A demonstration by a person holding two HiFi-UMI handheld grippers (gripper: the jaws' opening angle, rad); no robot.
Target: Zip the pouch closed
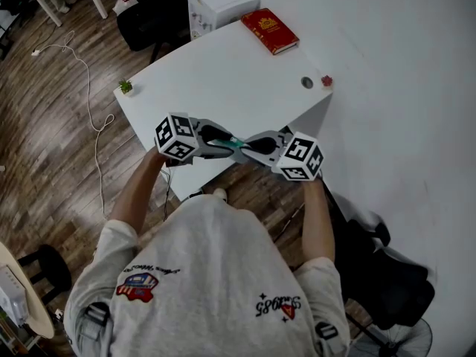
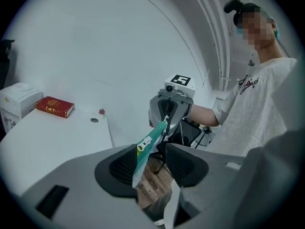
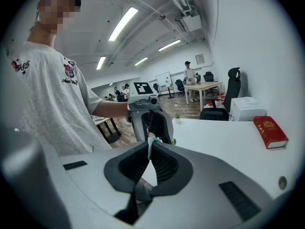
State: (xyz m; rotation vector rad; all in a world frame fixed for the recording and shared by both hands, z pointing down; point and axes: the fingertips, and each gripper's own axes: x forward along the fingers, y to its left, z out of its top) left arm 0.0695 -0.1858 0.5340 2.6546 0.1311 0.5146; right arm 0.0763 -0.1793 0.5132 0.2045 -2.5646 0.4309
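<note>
A thin pouch (image 1: 236, 143) with a teal zip strip hangs in the air between my two grippers, in front of the table's near edge. My right gripper (image 1: 251, 146) is shut on one end of it; in the right gripper view its tips (image 3: 149, 144) pinch the pouch's white and teal edge (image 3: 152, 138). My left gripper (image 1: 222, 140) faces it from the other side. In the left gripper view the pouch (image 2: 148, 144) stands between the jaws (image 2: 155, 152) and leans on the left pad (image 2: 125, 165). A gap shows at the other pad. A white tab (image 2: 142, 147) sits on the zip strip.
A white table (image 1: 245, 73) lies ahead, with a red book (image 1: 269, 30), a white box (image 1: 222, 2), a small plant (image 1: 126, 87) at its left corner and a round hole (image 1: 307, 82). A black chair (image 1: 372, 266) stands to my right. A cable (image 1: 88, 88) runs over the wooden floor.
</note>
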